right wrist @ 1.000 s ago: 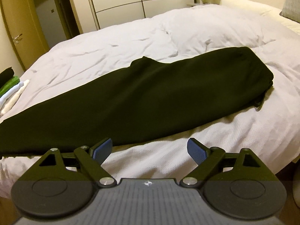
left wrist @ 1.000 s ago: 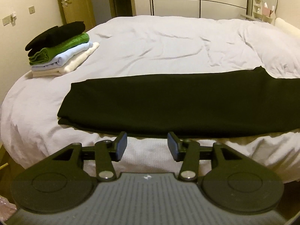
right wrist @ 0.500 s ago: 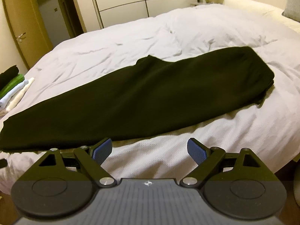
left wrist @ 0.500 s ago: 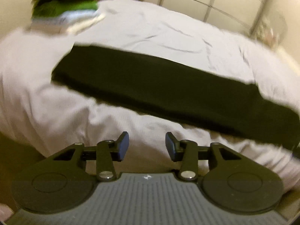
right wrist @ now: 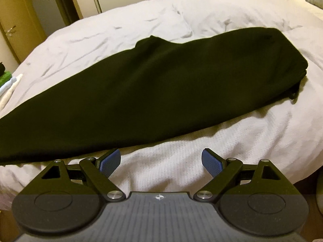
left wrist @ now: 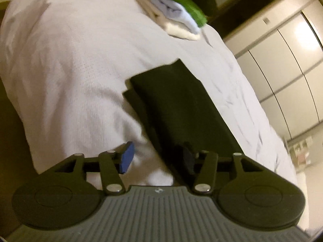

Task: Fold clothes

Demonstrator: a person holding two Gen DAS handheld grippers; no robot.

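Black trousers (right wrist: 153, 84) lie flat across the bed (right wrist: 181, 167); our left gripper (left wrist: 157, 159), jaws just widening, and right gripper (right wrist: 160, 161) hang open, empty, at its near edge.

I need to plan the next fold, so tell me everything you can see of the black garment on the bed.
The black garment is a long, dark, soft-looking piece, already doubled lengthwise, lying flat across the white bedding. One end is narrow with layered edges, the other wide and rounded. Neither tool grips it; the stack of folded clothes lies apart from it.

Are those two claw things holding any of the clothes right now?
No. The left gripper and right gripper both stand open just short of the black trousers.
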